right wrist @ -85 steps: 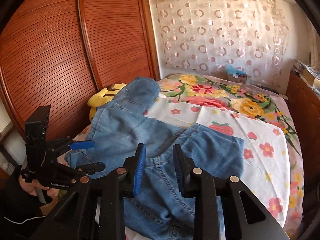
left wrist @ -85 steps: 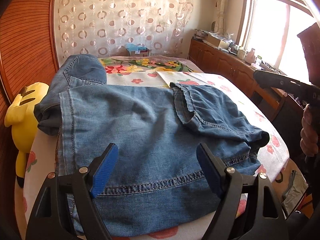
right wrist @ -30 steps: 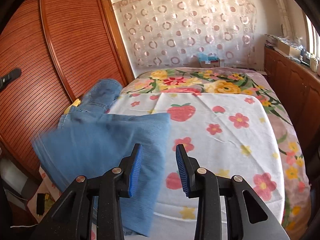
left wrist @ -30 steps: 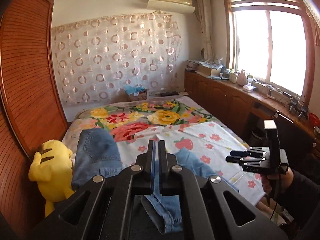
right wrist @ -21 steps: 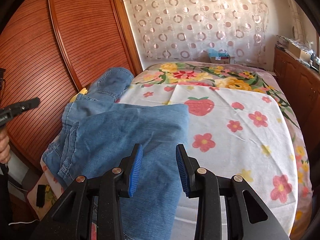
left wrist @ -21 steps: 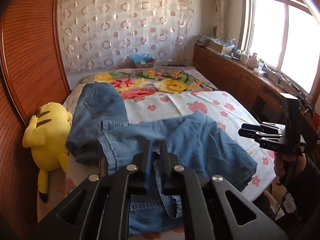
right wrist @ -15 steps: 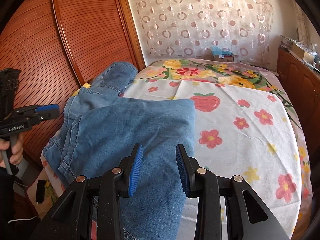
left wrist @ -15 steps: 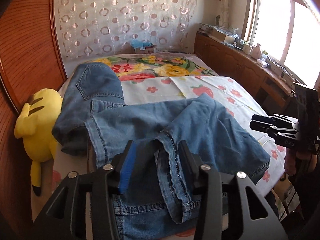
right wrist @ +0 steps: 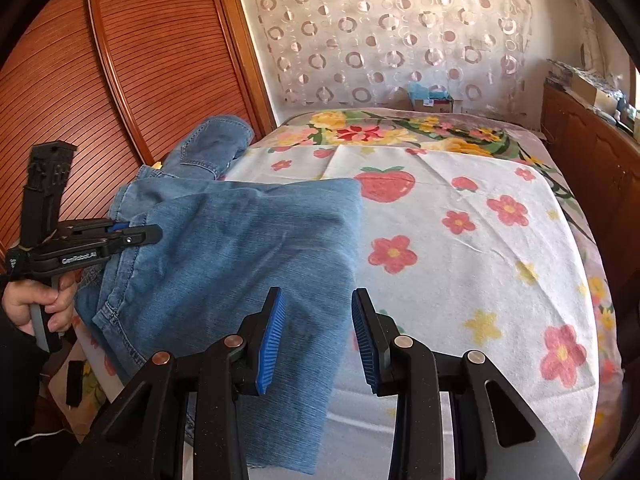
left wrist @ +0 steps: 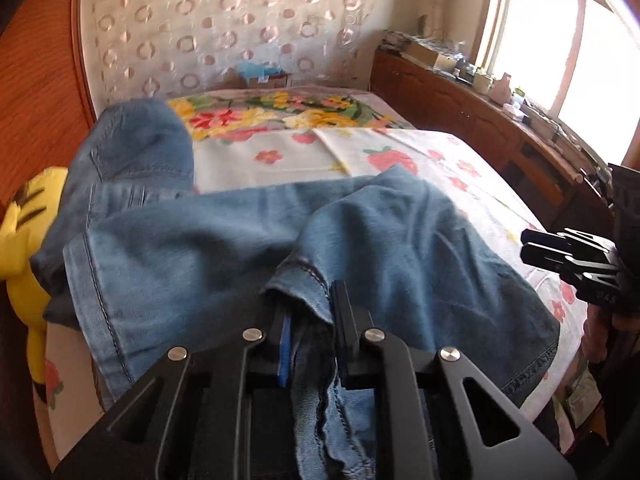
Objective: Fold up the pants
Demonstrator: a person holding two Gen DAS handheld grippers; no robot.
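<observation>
Blue jeans (left wrist: 224, 240) lie across the left part of the bed, one leg folded over the other, the seat part heaped at the far left. My left gripper (left wrist: 308, 320) is low at the near edge. Its jaws are closing on a bunched hem of the jeans, which fills the gap between them. From the right wrist view the left gripper (right wrist: 156, 232) sits at the left edge of the jeans (right wrist: 248, 248). My right gripper (right wrist: 318, 320) hovers open over the jeans' right edge, nothing between its pads. It shows again as the right gripper (left wrist: 525, 246) at the bed's right side.
A flowered sheet (right wrist: 480, 260) covers the bed. A yellow plush toy (left wrist: 20, 248) lies between the bed and the ribbed wooden door (right wrist: 120, 60). A wooden cabinet (left wrist: 460, 108) runs under the window. A hand (right wrist: 36, 300) holds the left gripper's handle.
The left gripper came down from holding the leg high, opened and let the hem drop onto the jeans, then narrowed on it again. The right gripper stayed about where it was.
</observation>
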